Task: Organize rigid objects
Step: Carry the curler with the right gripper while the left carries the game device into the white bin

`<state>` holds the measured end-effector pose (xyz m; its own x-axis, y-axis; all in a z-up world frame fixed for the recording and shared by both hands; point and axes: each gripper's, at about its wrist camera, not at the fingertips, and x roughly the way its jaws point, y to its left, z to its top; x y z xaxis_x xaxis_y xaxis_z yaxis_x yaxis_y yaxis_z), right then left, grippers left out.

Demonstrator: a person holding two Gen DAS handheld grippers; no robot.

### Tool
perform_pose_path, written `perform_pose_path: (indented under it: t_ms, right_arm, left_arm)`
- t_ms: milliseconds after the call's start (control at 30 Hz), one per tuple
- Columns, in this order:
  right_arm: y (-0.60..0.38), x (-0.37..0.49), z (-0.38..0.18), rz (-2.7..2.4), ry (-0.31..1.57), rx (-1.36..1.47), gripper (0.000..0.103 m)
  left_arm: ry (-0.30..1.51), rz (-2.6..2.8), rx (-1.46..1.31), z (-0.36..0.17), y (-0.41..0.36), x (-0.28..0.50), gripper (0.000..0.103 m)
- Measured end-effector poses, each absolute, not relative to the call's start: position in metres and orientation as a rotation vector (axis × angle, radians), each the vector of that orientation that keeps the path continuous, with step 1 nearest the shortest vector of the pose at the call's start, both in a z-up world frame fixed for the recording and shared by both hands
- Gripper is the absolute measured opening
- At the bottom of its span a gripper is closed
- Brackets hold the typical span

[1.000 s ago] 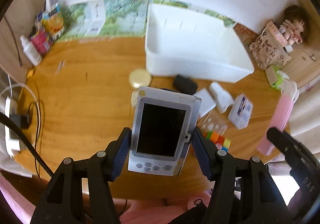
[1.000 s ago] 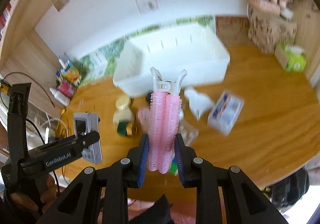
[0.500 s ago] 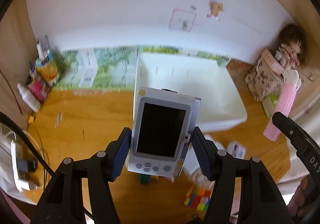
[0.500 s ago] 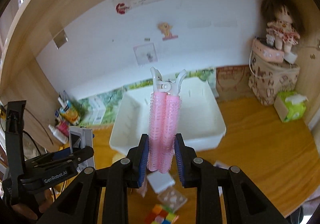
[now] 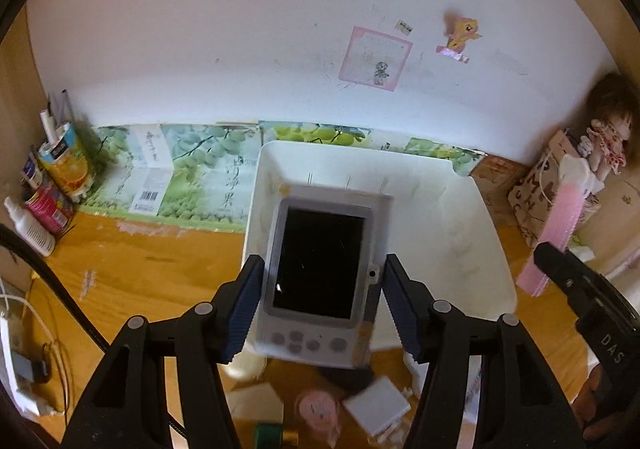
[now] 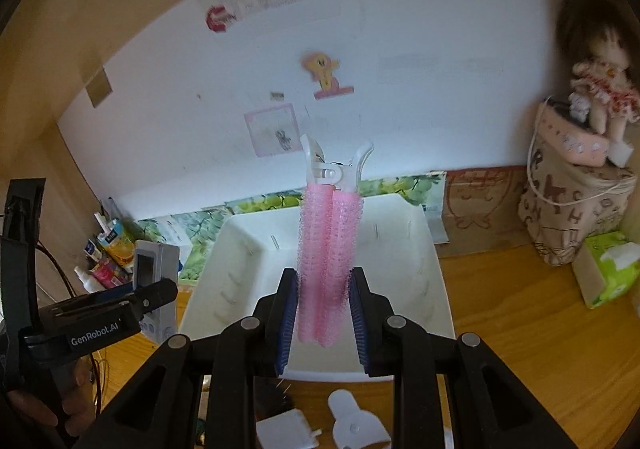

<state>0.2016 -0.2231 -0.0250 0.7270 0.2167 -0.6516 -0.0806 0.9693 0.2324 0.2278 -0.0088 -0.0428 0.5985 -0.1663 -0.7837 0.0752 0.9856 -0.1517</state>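
Note:
My left gripper [image 5: 322, 285] is shut on a silver digital camera [image 5: 320, 269], screen facing me, held over the near left part of the white bin [image 5: 472, 233]. My right gripper [image 6: 324, 297] is shut on a pink hair-roller clip [image 6: 330, 249] with white handles, held upright above the near edge of the same bin [image 6: 236, 249]. The left gripper with the camera [image 6: 154, 269] shows at the left of the right wrist view. The clip [image 5: 558, 233] shows at the right of the left wrist view.
The bin stands on a wooden desk [image 5: 132, 269] against a white wall. Bottles and cartons [image 5: 56, 177] stand at the back left. A doll on a fabric bag [image 6: 580, 193] and a green tissue pack [image 6: 608, 273] are at the right. Small white items [image 6: 352, 421] lie in front of the bin.
Both grippers rose and moved forward from over the cluttered desk front to above the white bin, each keeping its object.

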Motion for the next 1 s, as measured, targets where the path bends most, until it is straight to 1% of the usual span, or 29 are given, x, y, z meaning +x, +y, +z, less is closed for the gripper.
perform_pose_path:
  t_ms: [300, 567, 700, 933, 1000]
  right_arm:
    - [-0.227, 0.255, -0.083, 0.173, 0.907, 0.214, 0.026]
    - [-0.229, 0.275, -0.120, 0.155, 1.008, 0.255, 0.026]
    - [-0.229, 0.279, -0.129, 0.146, 1.042, 0.278, 0.027]
    - [-0.233, 0.278, -0.131, 0.115, 1.053, 0.305, 0.030]
    - [-0.235, 0.277, -0.127, 0.113, 1.043, 0.310, 0.035]
  left_arm:
    - [1.007, -0.148, -0.114, -0.091, -0.015, 0.271, 0.061]
    - [1.087, -0.161, -0.100, -0.121, -0.022, 0.288, 0.061]
    - [1.105, -0.179, -0.089, -0.126, -0.028, 0.292, 0.061]
    - [1.059, -0.201, -0.059, -0.112, -0.034, 0.289, 0.061]
    - [1.049, -0.202, -0.070, -0.108, -0.032, 0.287, 0.061]
